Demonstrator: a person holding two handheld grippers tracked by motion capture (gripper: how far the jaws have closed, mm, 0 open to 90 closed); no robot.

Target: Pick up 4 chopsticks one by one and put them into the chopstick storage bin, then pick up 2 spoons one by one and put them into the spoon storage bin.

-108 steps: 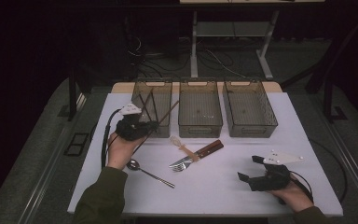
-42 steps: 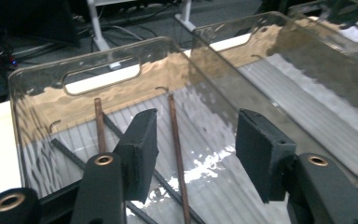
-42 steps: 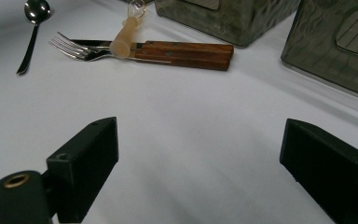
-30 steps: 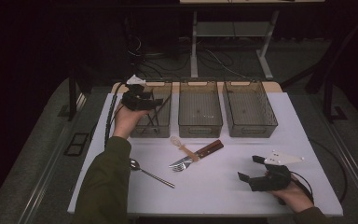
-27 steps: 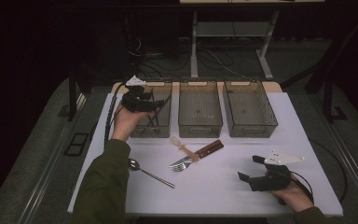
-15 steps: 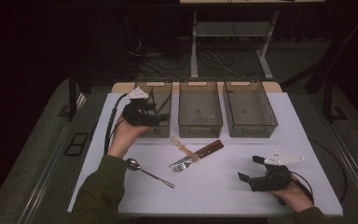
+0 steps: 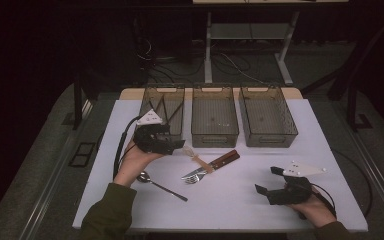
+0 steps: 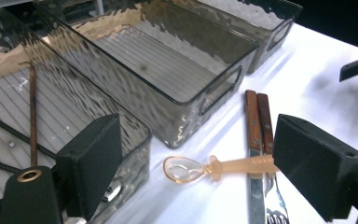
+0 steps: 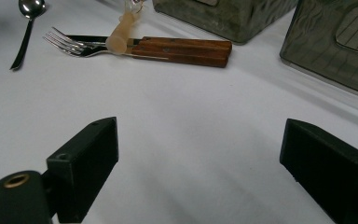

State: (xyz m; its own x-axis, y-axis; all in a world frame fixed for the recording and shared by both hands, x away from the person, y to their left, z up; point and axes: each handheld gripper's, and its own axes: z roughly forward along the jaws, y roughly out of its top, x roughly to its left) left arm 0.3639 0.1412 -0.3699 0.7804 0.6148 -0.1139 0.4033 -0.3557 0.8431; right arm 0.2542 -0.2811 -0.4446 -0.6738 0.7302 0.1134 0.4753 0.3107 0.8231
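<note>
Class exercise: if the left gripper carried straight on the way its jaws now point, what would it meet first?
Most likely the translucent plastic spoon lying on the table between the open jaws of the left gripper, with the wooden-handled fork and knife just beside it. Depth is hard to judge.

Beyond my white table (image 7: 330, 130) I see a dark room, grey carpeted floor (image 7: 45, 150), a metal desk frame (image 7: 207, 45) and tangled cables (image 7: 230, 62).

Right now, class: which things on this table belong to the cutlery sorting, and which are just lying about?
In the job: left bin, amber plastic spoon, wooden-handled fork, metal spoon, left gripper.
Lying about: floor cables, desk frame.
</note>
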